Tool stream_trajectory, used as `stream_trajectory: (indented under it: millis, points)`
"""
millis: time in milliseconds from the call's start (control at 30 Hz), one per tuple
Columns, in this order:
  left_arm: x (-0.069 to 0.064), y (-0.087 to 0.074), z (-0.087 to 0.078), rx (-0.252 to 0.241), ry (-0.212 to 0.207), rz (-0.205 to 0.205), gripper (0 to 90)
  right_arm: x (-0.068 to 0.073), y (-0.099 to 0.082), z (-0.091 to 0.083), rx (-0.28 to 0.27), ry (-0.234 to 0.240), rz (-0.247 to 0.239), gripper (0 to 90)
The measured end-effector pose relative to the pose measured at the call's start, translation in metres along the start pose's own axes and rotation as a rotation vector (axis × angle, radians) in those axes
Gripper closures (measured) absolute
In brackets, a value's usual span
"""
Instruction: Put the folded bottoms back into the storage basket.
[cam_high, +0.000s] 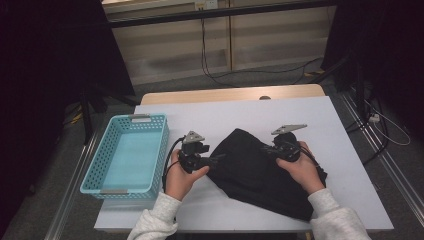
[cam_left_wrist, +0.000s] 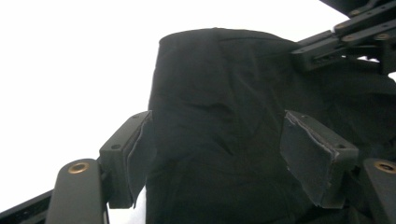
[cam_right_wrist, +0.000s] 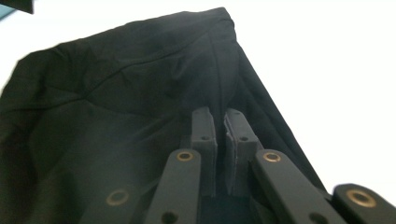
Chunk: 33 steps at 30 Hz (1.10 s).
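Matt black cloth garment (cam_high: 255, 170) beside a perforated turquoise plastic basket (cam_high: 150, 125).

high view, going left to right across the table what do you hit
turquoise basket → left gripper → black cloth → right gripper

No text, label, brand, number or sign could be read in any of the pictures.
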<state>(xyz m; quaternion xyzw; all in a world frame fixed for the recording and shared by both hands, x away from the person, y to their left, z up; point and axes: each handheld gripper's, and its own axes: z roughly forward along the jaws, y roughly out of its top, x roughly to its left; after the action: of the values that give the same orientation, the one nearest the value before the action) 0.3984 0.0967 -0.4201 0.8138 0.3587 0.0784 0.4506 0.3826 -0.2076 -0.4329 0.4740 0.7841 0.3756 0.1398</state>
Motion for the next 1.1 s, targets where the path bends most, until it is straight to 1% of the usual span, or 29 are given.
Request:
stream_trajectory:
  millis: [267,400,567,667,733,933,967,1100]
  points:
    - [0.006,0.0,-0.003,-0.011,0.02,-0.016,25.9,-0.004,-0.005,-0.011,0.0,0.011,0.02,84.6]
    - [0.008,-0.002,-0.002,-0.011,0.029,-0.022,25.6,-0.007,-0.008,-0.018,0.0,0.004,0.024,84.8]
    - [0.01,-0.003,0.0,-0.005,0.041,-0.017,25.3,-0.011,-0.015,-0.026,-0.006,0.001,0.037,84.9]
    - [0.01,-0.004,0.001,-0.001,0.051,-0.012,25.2,-0.013,-0.019,-0.03,-0.007,-0.003,0.037,84.9]
    - [0.01,-0.005,0.002,0.006,0.048,-0.016,25.1,-0.014,-0.021,-0.034,-0.009,-0.004,0.041,84.9]
    - [0.01,-0.006,0.004,0.012,0.053,-0.011,24.9,-0.018,-0.028,-0.042,-0.013,-0.005,0.042,84.9]
    - [0.01,-0.006,0.004,0.02,0.051,-0.004,24.9,-0.019,-0.029,-0.043,-0.014,-0.008,0.044,84.9]
    - [0.01,-0.005,0.004,0.015,0.052,-0.008,24.3,-0.021,-0.033,-0.047,-0.02,-0.009,0.051,84.9]
